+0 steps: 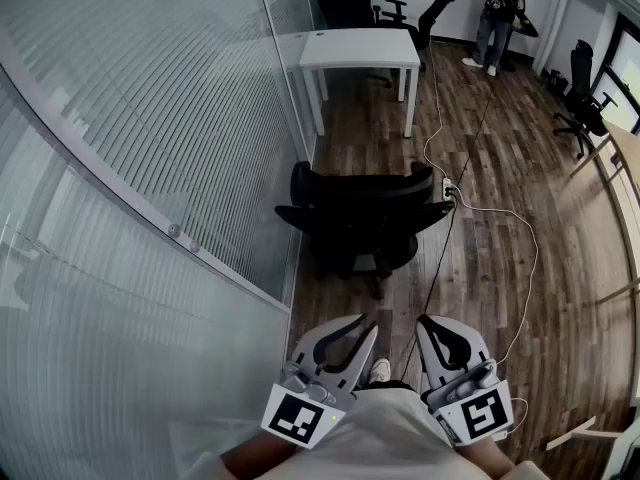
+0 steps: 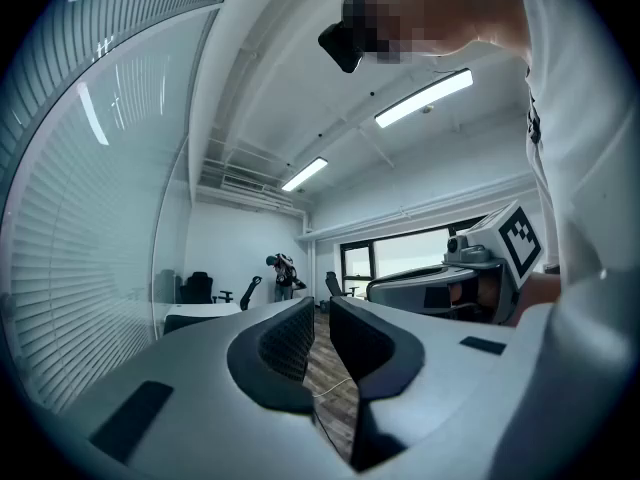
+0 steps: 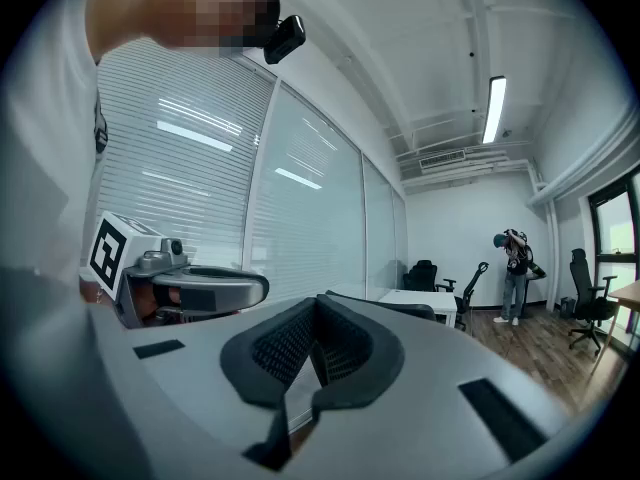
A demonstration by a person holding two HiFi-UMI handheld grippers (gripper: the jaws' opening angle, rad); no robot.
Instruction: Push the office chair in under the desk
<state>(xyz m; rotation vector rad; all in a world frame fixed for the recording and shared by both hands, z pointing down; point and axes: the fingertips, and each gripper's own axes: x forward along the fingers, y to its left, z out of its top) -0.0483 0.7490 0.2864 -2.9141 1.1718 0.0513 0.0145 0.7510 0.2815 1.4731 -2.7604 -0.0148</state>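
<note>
A black office chair [image 1: 360, 213] stands on the wood floor beside the glass wall, its back toward me. It is well short of the white desk [image 1: 360, 50] farther down the room. Both grippers are held level near my body, some way short of the chair and touching nothing. The jaws of my left gripper [image 1: 368, 330] are drawn together to a thin slit with nothing between them [image 2: 322, 308]. My right gripper [image 1: 428, 324] is shut and empty [image 3: 318, 304]. In the right gripper view the desk [image 3: 420, 297] shows beyond the jaws.
A glass wall with blinds [image 1: 150, 128] runs along the left. A white cable [image 1: 520, 228] and a power strip [image 1: 450, 190] lie on the floor right of the chair. A person [image 1: 495, 18] stands at the far end. Other black chairs [image 1: 585, 98] stand at the right and behind the desk.
</note>
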